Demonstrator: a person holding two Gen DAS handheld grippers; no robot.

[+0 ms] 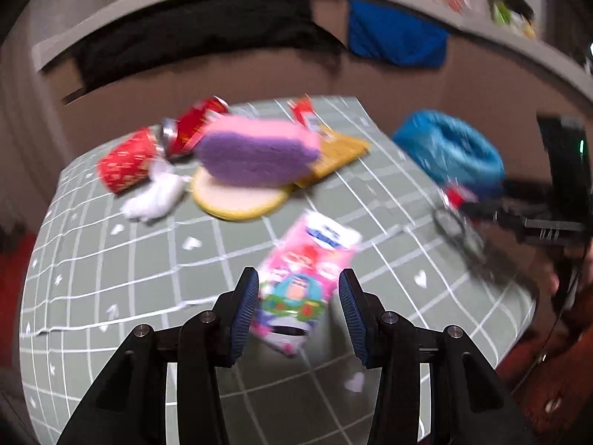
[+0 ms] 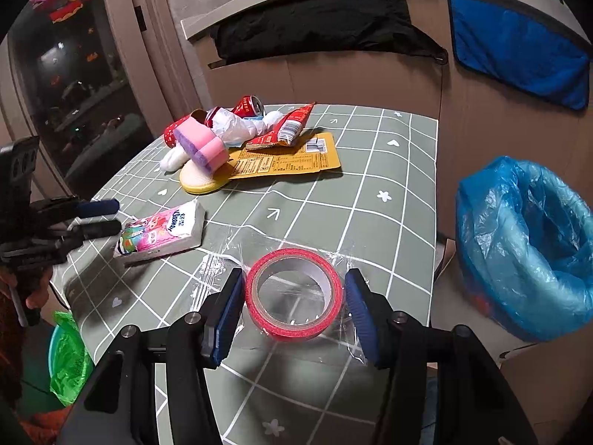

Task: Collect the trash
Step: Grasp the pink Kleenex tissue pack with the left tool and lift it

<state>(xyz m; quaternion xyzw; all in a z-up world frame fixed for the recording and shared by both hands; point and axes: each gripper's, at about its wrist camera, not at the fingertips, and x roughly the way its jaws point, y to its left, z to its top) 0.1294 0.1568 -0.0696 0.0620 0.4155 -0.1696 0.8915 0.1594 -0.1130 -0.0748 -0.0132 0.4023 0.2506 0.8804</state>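
Red tape roll (image 2: 293,294) sat between the open right claw (image 2: 294,311); left claw (image 1: 298,315) straddled the tissue pack (image 1: 304,278), open. Centre pads before closing.

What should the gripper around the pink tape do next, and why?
Probably close on it. The right gripper sits with its open fingers on either side of the pink tape roll, not yet pressing. Squeezing would grab it, so it can go to the blue-lined bin nearby.
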